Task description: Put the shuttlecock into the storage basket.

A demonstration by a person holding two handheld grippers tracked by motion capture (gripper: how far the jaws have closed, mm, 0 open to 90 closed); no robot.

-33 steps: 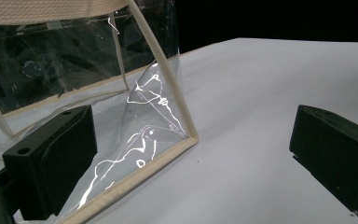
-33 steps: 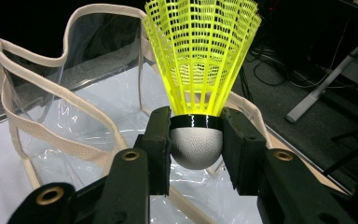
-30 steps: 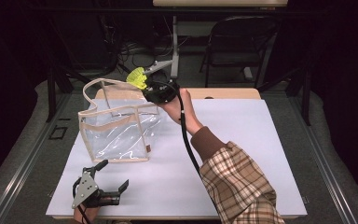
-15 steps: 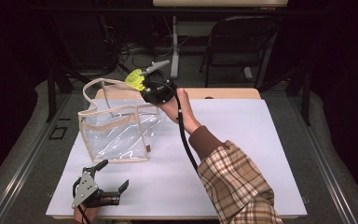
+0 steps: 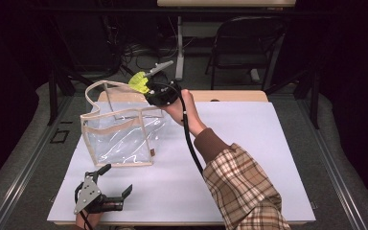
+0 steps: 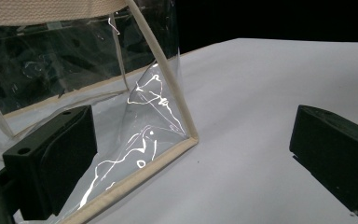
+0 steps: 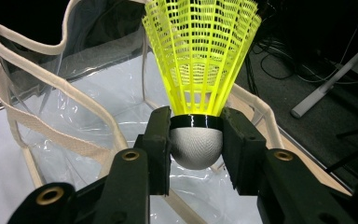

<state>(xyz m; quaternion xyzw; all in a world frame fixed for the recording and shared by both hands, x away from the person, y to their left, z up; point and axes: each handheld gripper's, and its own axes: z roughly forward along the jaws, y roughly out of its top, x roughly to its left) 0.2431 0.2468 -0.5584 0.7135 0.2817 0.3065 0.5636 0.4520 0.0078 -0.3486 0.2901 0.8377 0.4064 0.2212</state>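
A clear plastic bag (image 5: 120,136) with beige trim and handles stands open on the left half of the white table (image 5: 249,143). My right gripper (image 5: 146,86) hovers over the bag's far right rim, shut on a yellow shuttlecock (image 5: 138,81). In the right gripper view the jaws clamp the shuttlecock's white cork base, its yellow skirt (image 7: 198,60) points away, and the bag's opening (image 7: 51,116) lies below. My left gripper (image 5: 119,179) rests at the table's front left, open and empty. The bag's lower corner (image 6: 168,140) lies just ahead of its jaws.
A folding chair (image 5: 247,48) and a desk leg with cables (image 5: 179,48) stand beyond the table's far edge. A wooden strip (image 5: 230,96) runs along that edge. The person's plaid sleeve (image 5: 244,187) crosses the table's front middle.
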